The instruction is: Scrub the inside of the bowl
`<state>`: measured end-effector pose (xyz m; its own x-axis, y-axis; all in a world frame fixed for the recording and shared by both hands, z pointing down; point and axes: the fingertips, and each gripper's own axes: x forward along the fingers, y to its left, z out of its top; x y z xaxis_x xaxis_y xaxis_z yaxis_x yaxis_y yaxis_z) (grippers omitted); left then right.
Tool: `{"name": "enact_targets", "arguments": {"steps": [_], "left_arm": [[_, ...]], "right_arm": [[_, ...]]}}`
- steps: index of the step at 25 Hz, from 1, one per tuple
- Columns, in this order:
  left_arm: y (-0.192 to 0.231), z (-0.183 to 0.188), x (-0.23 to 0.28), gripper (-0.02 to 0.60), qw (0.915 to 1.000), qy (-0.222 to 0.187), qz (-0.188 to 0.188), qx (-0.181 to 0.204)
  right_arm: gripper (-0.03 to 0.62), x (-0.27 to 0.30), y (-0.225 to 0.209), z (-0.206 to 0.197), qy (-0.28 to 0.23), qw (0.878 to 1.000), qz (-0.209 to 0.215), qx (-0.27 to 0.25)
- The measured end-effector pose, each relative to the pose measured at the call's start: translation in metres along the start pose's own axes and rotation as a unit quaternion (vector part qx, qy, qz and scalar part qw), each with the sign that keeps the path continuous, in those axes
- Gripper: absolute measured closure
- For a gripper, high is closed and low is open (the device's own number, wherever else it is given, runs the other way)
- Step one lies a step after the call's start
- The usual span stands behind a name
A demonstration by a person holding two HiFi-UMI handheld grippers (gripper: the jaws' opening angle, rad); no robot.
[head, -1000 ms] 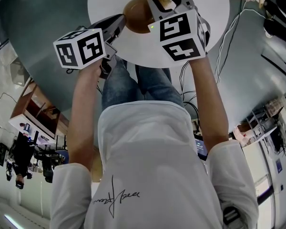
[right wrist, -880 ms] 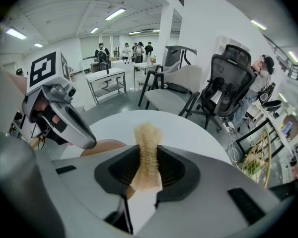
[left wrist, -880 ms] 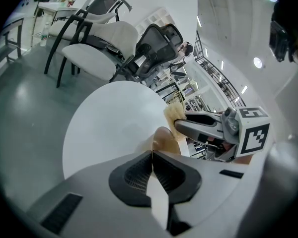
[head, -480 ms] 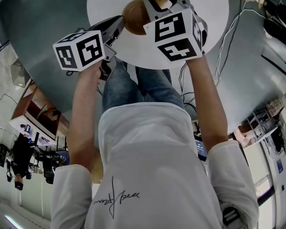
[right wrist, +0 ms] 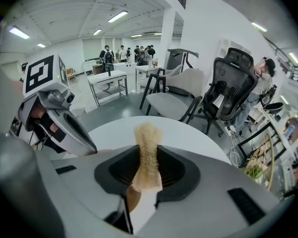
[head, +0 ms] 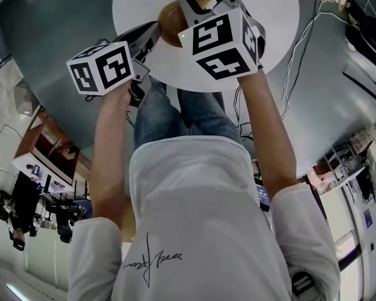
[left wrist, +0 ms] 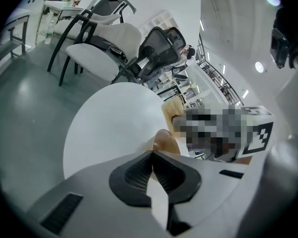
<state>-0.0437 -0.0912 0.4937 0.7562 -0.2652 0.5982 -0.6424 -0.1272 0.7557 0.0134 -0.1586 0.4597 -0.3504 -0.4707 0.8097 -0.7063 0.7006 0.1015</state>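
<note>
The brown bowl (head: 168, 19) is sitting on the round white worktop (head: 269, 17), near the edge closest to the person, whose two arms are reaching out over it. The left tongs (head: 149, 35) are meeting the bowl at its left side with their jaws pressed together. In the left gripper view the pads are closing along a single line and the tan rim is showing right at their tip, so they are probably nipping the thin rim, though the contact itself is too small to be sure of. Gripping there is making sense: a light bowl on a smooth top would be sliding or turning under any rubbing, and a hold on the rim is leaving the whole hollow free.

The right tongs (right wrist: 148, 165) are pinching a tan, fibrous scrubber (right wrist: 147, 133) by its lower part, so its free end is sticking out well past the jaw tips. That is giving a soft working end that can be pressed against the curved wall without the hard jaws knocking the bowl. In the head view this gripper is hanging over the bowl and covering much of it, with the scrubber's end showing past the far rim. In the right gripper view a sliver of brown is showing below the jaws.

Judging by this, the scrubbing is at a stage where the scrubber's end is needing to be tipped down into the hollow while the left side is bracing
</note>
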Motion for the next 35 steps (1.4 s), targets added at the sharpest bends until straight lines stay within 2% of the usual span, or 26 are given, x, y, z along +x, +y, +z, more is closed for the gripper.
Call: {"name": "enact_targets", "arguments": {"steps": [16, 35], "left_arm": [[-0.004, -0.001, 0.0, 0.571, 1.0, -0.004, -0.001, -0.001], [0.001, 0.005, -0.002, 0.571, 0.9999, -0.003, -0.008, -0.005]], "right_arm": [[0.477, 0.001, 0.014, 0.014, -0.008, 1.0, 0.008, -0.022], [0.477, 0.015, 0.031, 0.038, -0.03, 0.999, 0.016, -0.014]]}}
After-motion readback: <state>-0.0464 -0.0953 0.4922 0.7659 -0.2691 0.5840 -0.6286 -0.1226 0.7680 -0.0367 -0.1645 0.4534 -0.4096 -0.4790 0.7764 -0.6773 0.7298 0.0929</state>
